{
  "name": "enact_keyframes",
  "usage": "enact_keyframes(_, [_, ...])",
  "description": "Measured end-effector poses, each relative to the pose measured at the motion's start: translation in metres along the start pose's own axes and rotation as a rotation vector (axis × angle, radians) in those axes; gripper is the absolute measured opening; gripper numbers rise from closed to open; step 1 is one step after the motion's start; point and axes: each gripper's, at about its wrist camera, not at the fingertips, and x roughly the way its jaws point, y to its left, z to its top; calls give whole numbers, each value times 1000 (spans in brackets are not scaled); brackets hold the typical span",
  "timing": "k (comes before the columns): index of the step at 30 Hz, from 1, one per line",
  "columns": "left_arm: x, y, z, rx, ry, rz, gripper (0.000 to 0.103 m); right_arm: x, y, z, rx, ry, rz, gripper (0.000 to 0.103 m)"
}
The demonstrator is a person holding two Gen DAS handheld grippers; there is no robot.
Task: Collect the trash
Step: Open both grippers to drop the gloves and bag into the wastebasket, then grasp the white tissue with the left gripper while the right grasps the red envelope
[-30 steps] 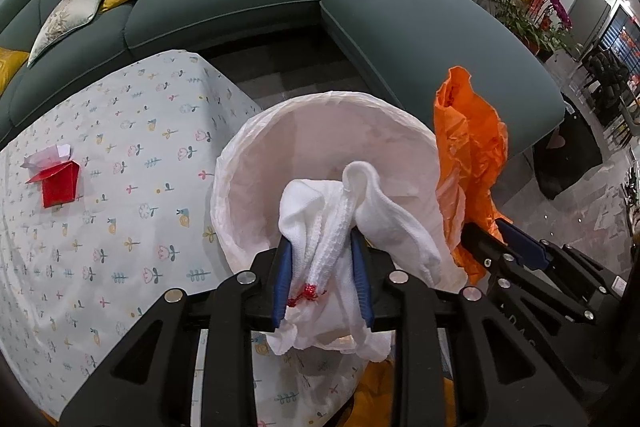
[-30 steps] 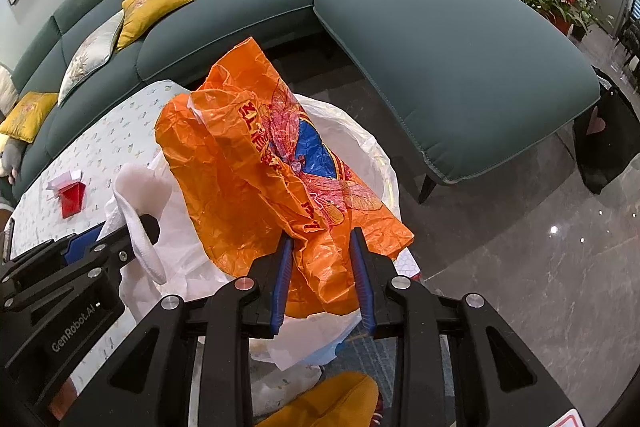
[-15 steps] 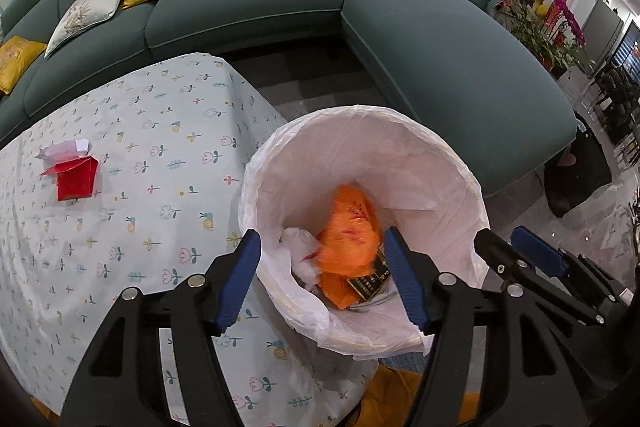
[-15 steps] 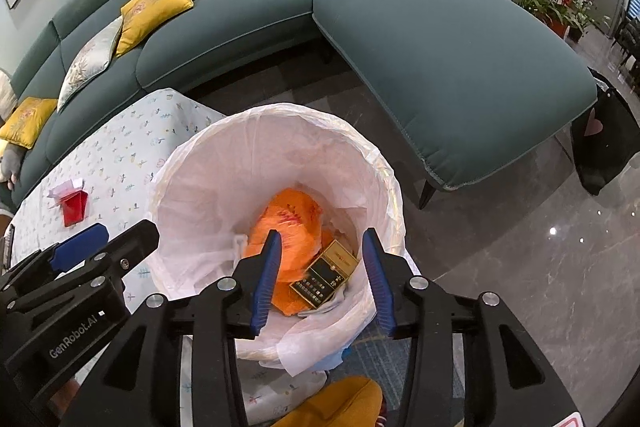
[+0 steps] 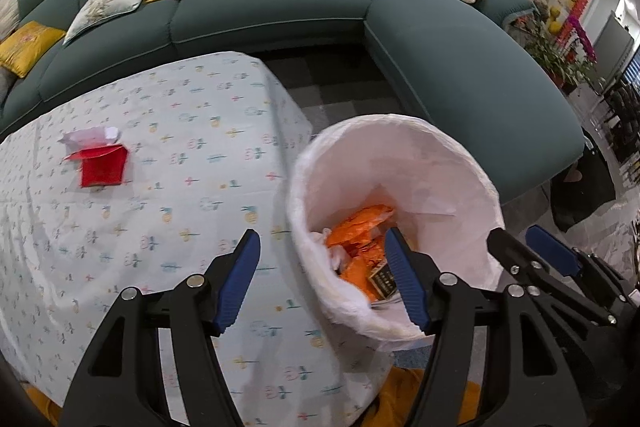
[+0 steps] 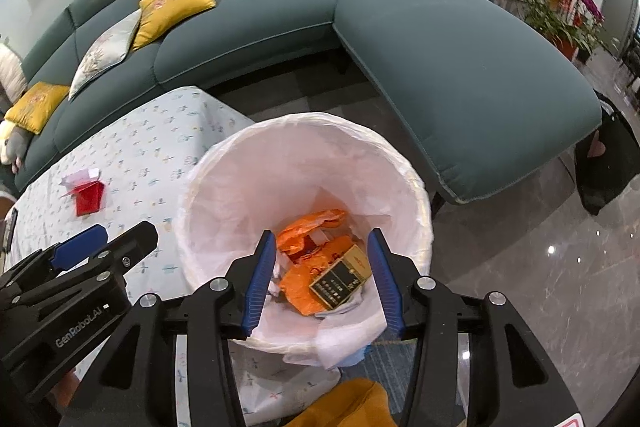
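A waste bin lined with a white bag (image 5: 420, 155) (image 6: 240, 183) stands beside the table. Inside lie an orange plastic bag (image 5: 356, 227) (image 6: 308, 227), a white cloth (image 5: 334, 255) and a dark box with gold print (image 6: 340, 281) (image 5: 382, 281). My left gripper (image 5: 322, 279) is open and empty, over the bin's left rim and the table edge. My right gripper (image 6: 322, 279) is open and empty, above the bin's opening. A red paper box with white tissue (image 5: 102, 165) (image 6: 88, 195) lies on the table to the left.
The table has a pale floral cloth (image 5: 160, 187). A curved teal sofa (image 5: 280, 15) with yellow and grey cushions wraps behind. Grey tiled floor (image 6: 540, 267) lies to the right. An orange-yellow fabric (image 6: 348, 403) shows below the bin.
Both grippers opened: the left let go of the white cloth, the right let go of the orange bag. Both fell into the bin. The left gripper has shifted left toward the table.
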Motion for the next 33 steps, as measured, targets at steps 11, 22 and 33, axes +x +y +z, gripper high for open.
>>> enact_keyframes(11, [-20, 72, -9, -93, -25, 71, 70, -8, 64, -1, -105, -3, 36, 47])
enact_keyframes(22, [-35, 160, -22, -185, -37, 149, 75, -5, 148, -8, -234, 11, 84, 48])
enact_keyframes(33, [-36, 260, -31, -323, -20, 227, 82, 22, 243, -17, -357, 59, 148, 49])
